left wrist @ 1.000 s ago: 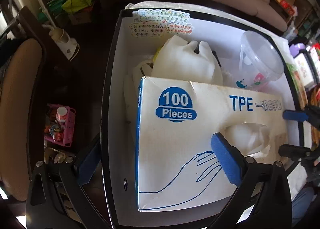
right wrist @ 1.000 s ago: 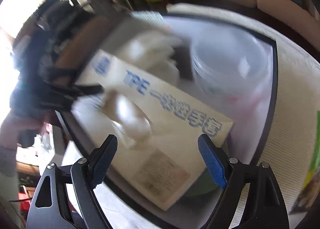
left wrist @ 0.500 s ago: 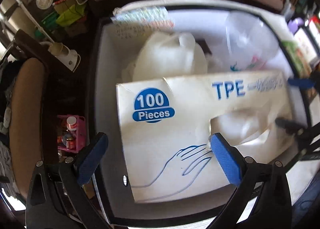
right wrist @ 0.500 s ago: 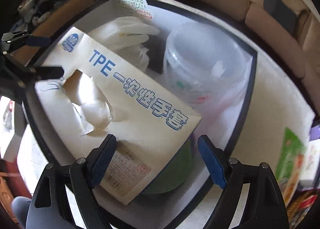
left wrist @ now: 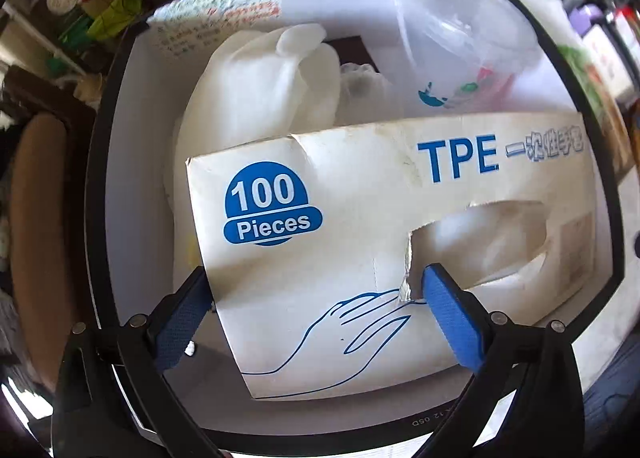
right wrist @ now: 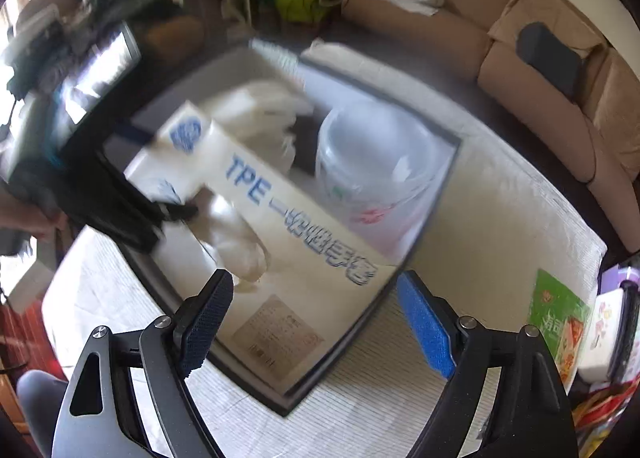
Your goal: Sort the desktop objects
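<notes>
Two hand-held grippers, one tray of sorted goods.

1. White cardboard glove carton (left wrist: 360, 218), blue print "100 Pieces" and "TPE", blue outline of a hand. Lies flat on top of the other contents of the tray, its long side running across the left wrist view. The oval dispensing hole is torn open and pale film gloves show inside it.
2. Black-rimmed rectangular tray with white inner walls (left wrist: 132, 178). Stands on a cream ribbed table cloth (right wrist: 500, 218).
3. Clear plastic tub with red, green and blue print (left wrist: 460, 38). In the tray, at the far right corner, just behind the carton.
4. White soft glove-like bundle (left wrist: 248, 98). In the tray, far left, partly under the carton.
5. Sheet of small coloured stickers (left wrist: 216, 14). At the tray's far rim.
6. Left gripper (left wrist: 316, 278), black with blue pads. Points down over the carton, released, jaws spread wide. One pad sits at the carton's short end edge, the other over the torn edge of the hole. No clamping shows.
7. Right gripper (right wrist: 312, 286). Released, jaws wide, nothing between the pads. Hangs above the tray's near corner. This view is blurred.
8. Green printed packet (right wrist: 556, 306). On the cloth, right of the tray, well apart.
9. Beige sofa (right wrist: 540, 98). Behind the table.
</notes>
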Demonstrator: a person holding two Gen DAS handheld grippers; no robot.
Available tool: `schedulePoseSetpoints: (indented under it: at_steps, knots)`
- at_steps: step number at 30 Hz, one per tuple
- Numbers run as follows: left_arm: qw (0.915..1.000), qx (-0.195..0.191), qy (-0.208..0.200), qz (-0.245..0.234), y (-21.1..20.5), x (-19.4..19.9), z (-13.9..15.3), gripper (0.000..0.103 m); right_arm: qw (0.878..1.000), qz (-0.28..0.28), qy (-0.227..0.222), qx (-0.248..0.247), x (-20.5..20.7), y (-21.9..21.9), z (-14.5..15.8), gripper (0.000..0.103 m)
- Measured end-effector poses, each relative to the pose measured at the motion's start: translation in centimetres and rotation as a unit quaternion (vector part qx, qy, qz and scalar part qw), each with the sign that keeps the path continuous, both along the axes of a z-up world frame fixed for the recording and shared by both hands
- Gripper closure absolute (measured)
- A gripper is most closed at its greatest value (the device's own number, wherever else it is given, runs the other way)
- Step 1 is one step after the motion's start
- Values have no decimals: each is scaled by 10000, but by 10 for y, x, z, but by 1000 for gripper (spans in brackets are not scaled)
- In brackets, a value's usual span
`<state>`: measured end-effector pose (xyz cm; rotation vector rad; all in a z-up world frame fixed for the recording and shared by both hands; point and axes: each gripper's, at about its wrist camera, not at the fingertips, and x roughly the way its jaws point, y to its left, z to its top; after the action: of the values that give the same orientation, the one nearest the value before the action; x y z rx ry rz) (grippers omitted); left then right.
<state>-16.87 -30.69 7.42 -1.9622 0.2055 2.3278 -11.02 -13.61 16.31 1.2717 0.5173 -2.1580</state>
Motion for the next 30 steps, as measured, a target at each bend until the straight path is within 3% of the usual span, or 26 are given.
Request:
schedulePoseSetpoints:
  at_steps: [4, 7, 10, 11, 12, 14, 15, 20, 24, 27, 30]
  knots:
    - [9994, 311, 73, 115, -12, 2, 8, 1, 9999, -103, -6, -72, -6, 9, 1, 16]
    - [9998, 9, 166, 119, -15, 4, 9, 0, 9995, -178, -134, -239, -9, 14, -3, 16]
    - [9967, -754, 286, -24, -9, 10, 10, 0, 9987, -211, -237, -410, -7, 18, -7, 16]
    - [9921, -1196, 344, -137, -5, 12, 13, 0, 9986, -212, -237, -417, -7, 18, -8, 16]
    - [9862, -1582, 408, -266, 2, 15, 13, 0, 9987, -196, -236, -416, -6, 19, -8, 16]
    - [9625, -2585, 506, -652, 11, 22, 13, 0, 9989, -149, -222, -397, -3, 18, -8, 16]
    - [9616, -2593, 503, -752, 13, 23, 14, 0, 9989, -140, -207, -395, -2, 18, -8, 16]
    - [9744, -2168, 371, -471, 1, 28, 21, 0, 9982, -162, -259, -516, -1, 17, -8, 16]
    - [9904, -1138, 768, -166, -1, 45, 47, 0, 9975, -161, -227, -657, 4, 22, -1, 16]
    - [9913, -450, 1228, -140, 4, 65, 74, 0, 9953, -242, -170, -917, 10, 43, 11, 16]
    - [9871, 248, 1552, -313, 43, 93, 94, 0, 9939, -439, -118, -1008, 16, 79, 16, 16]
